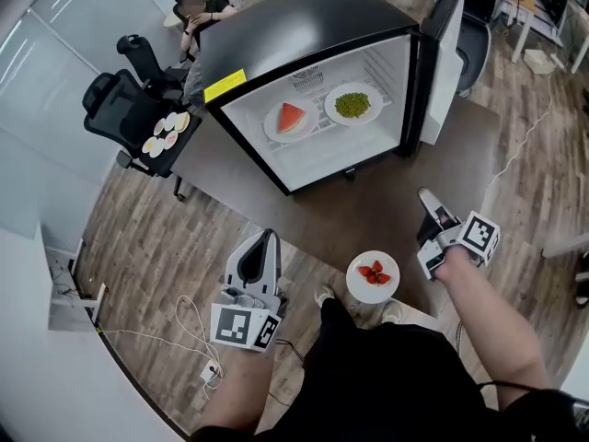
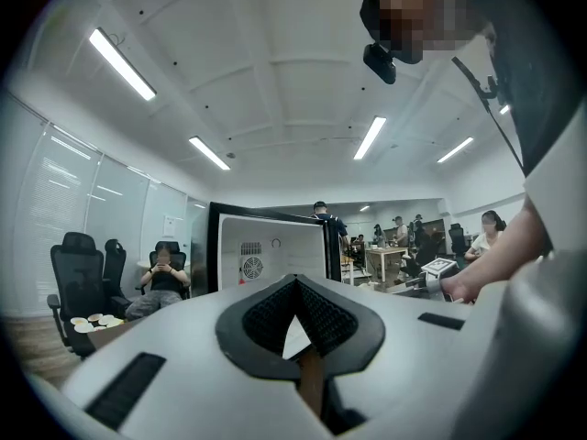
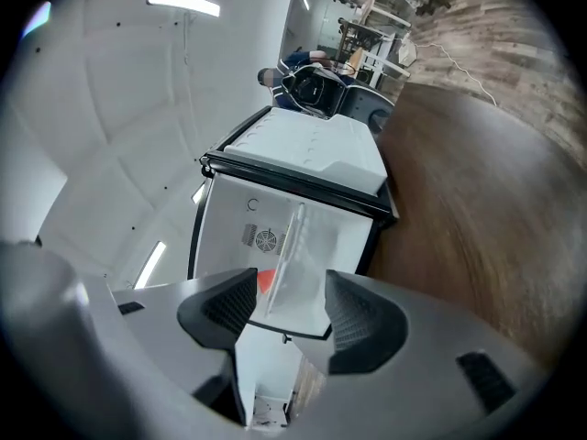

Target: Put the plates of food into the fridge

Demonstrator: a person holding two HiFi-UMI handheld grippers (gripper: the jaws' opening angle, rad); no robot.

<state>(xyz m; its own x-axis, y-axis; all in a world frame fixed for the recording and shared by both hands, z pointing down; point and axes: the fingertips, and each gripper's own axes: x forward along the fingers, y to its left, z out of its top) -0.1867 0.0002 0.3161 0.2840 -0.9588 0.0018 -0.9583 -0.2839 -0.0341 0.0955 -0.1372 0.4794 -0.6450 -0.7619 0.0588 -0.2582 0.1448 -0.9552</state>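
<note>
One strawberry plate sits before the fridge; right tongs gape empty, left tongs closed, empty; a shallow grip risks tipping it.

In the right gripper view, the watermelon inside the fridge is mostly hidden behind a pad of the right gripper. In the left gripper view, the left gripper covers the fridge's lower half. What the far-left dishes hold is too small to tell.
</note>
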